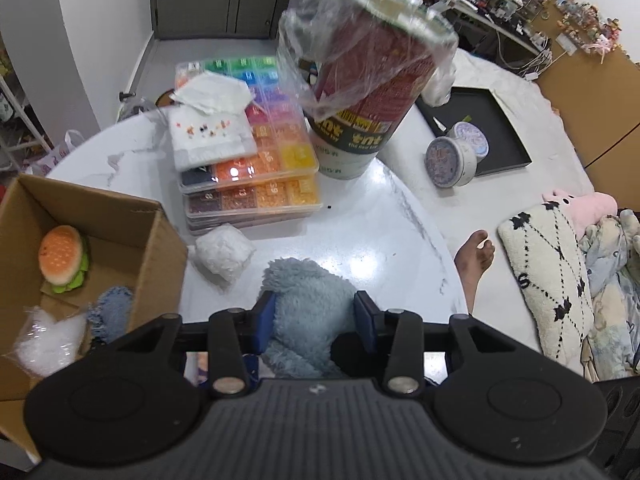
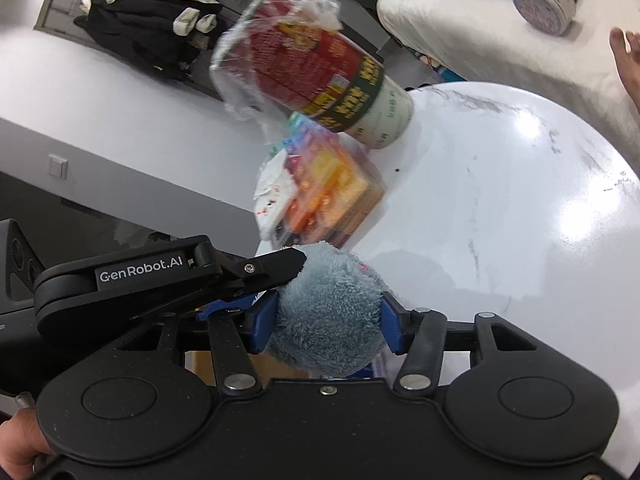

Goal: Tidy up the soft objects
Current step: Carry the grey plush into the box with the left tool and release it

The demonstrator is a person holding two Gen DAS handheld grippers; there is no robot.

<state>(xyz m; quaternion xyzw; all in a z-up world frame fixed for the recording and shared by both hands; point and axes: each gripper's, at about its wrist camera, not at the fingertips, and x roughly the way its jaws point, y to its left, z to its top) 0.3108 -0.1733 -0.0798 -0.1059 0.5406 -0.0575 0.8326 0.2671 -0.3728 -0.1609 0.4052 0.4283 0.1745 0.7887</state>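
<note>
A fluffy blue-grey plush (image 1: 308, 292) hangs just above the white marble table (image 1: 380, 216), held from two sides. My left gripper (image 1: 315, 312) is shut on it, blue pads pressing into the fur on either side. My right gripper (image 2: 328, 318) is also shut on the same plush (image 2: 326, 300). In the right wrist view, one of the left gripper's fingers (image 2: 276, 270) reaches in from the left onto the fur. An open cardboard box (image 1: 156, 236) stands at the left and holds a burger plush (image 1: 64, 258), a denim piece (image 1: 112, 312) and a bag of white stuffing (image 1: 48, 344).
A white soft packet (image 1: 224, 256) lies beside a stack of bead boxes (image 1: 256, 176). A large bagged cup (image 1: 360, 96) stands behind them. Round tins (image 1: 452, 156) and a black tray (image 1: 504, 128) are at the right. A star-patterned cushion (image 1: 548, 280), a pink plush (image 1: 588, 208) and a person's foot (image 1: 476, 256) lie beyond the table edge.
</note>
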